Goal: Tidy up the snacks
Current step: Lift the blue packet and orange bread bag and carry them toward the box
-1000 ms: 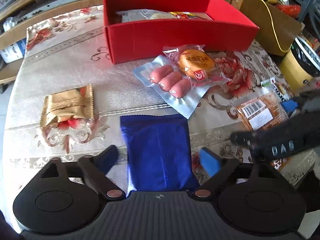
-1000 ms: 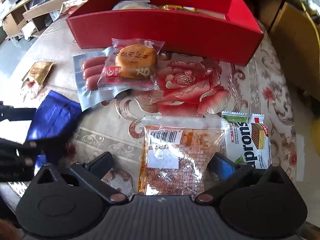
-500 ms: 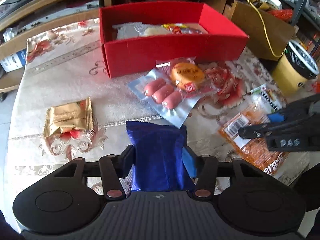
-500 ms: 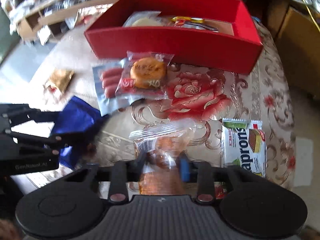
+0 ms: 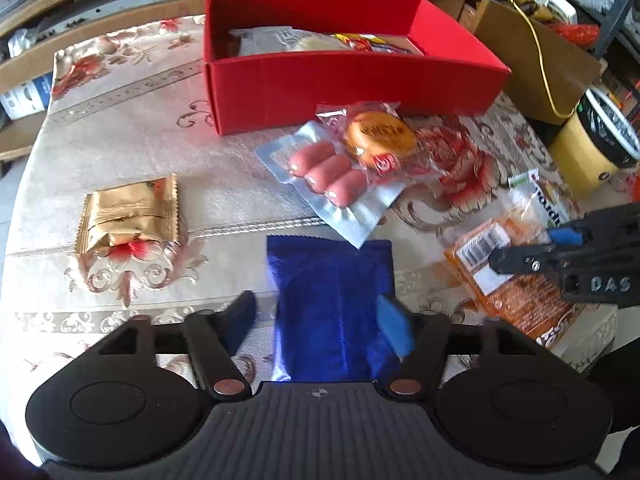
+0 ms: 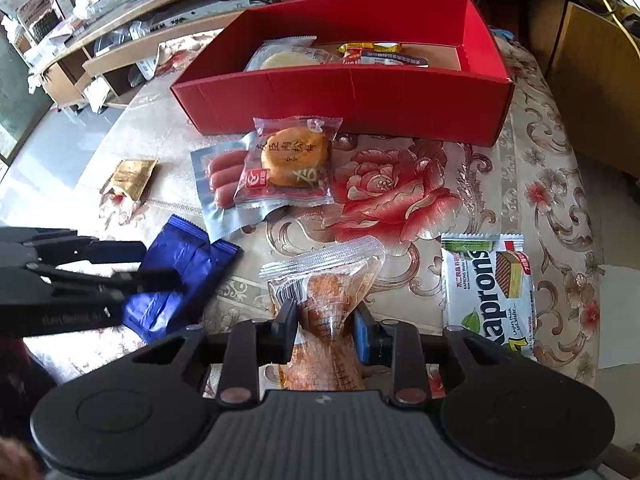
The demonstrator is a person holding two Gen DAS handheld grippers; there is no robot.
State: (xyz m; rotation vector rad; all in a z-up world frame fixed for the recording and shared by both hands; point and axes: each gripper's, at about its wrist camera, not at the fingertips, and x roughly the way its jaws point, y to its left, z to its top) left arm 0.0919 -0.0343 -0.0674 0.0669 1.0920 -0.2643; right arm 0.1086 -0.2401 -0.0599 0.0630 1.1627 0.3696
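Observation:
A red box point(image 5: 352, 84) stands at the back of the table and holds a few snack packs; it also shows in the right wrist view point(image 6: 360, 100). My left gripper point(image 5: 320, 320) is open, its jaws on either side of a blue packet point(image 5: 332, 300) that lies flat on the table. My right gripper point(image 6: 325, 328) is shut on an orange snack bag point(image 6: 326, 304) and holds it lifted off the cloth. A sausage pack point(image 5: 332, 178) and a round pastry pack point(image 5: 380, 138) lie in front of the box.
A gold packet point(image 5: 130, 214) lies at the left. A white wafer pack point(image 6: 490, 292) lies at the right by the table edge. A yellow bin point(image 5: 596, 144) and a cardboard box point(image 5: 532, 52) stand beyond the right edge.
My left gripper shut around the blue packet, then opened again; the packet stays on the table. My right gripper shut on the orange bag and lifted it.

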